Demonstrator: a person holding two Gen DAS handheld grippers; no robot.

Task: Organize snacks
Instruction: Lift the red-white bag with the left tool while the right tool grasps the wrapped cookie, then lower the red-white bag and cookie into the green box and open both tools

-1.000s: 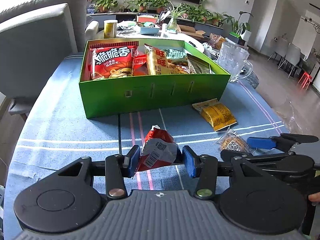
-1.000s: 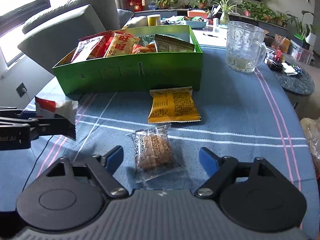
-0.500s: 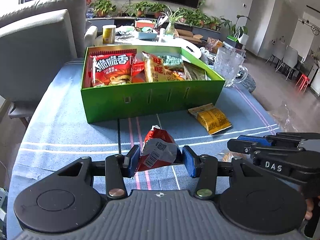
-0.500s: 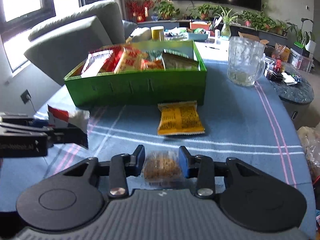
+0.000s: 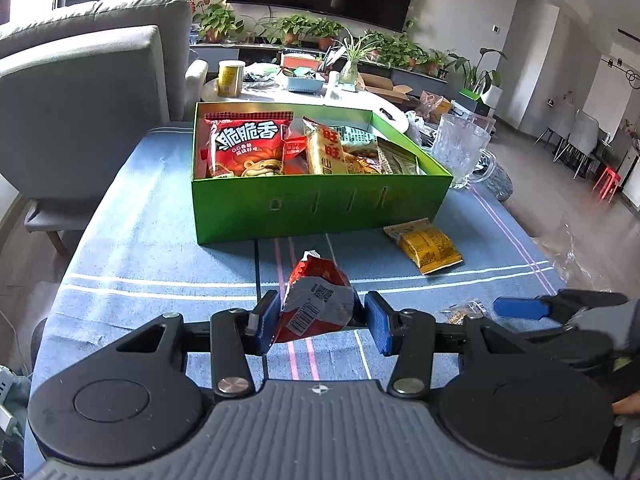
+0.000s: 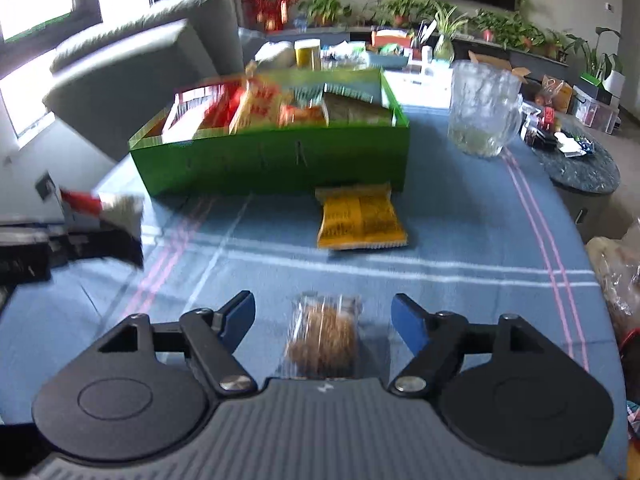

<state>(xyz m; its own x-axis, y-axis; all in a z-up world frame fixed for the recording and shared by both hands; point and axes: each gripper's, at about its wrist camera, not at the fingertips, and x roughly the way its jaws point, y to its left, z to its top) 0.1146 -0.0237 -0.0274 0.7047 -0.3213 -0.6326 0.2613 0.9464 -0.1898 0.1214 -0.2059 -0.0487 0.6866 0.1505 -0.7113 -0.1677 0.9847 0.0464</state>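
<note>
The left gripper (image 5: 320, 318) pinches a red snack packet (image 5: 316, 304) by its crumpled lower part, above the striped blue tablecloth (image 5: 152, 240) and short of the green box (image 5: 320, 204), which is already crowded with upright packets. The hold looks shallow, so I judge the packet could slip or swing loose on the way over, or catch on the box's near wall if carried too low; with so little free room inside, it may also end up resting on top of the other packets. Further right, a yellow packet (image 6: 360, 218) lies flat on the cloth just in front of the box. The right gripper (image 6: 323, 320) has its fingers spread wide on either side of a clear-wrapped brown biscuit (image 6: 322, 336), not pressing it. Half a second ago those fingers were closed in on the biscuit; they have just been opening, and the biscuit lies free between them. A fresh grab could pinch only the slippery wrapper. The left gripper's hold on the red packet is unchanged.
</note>
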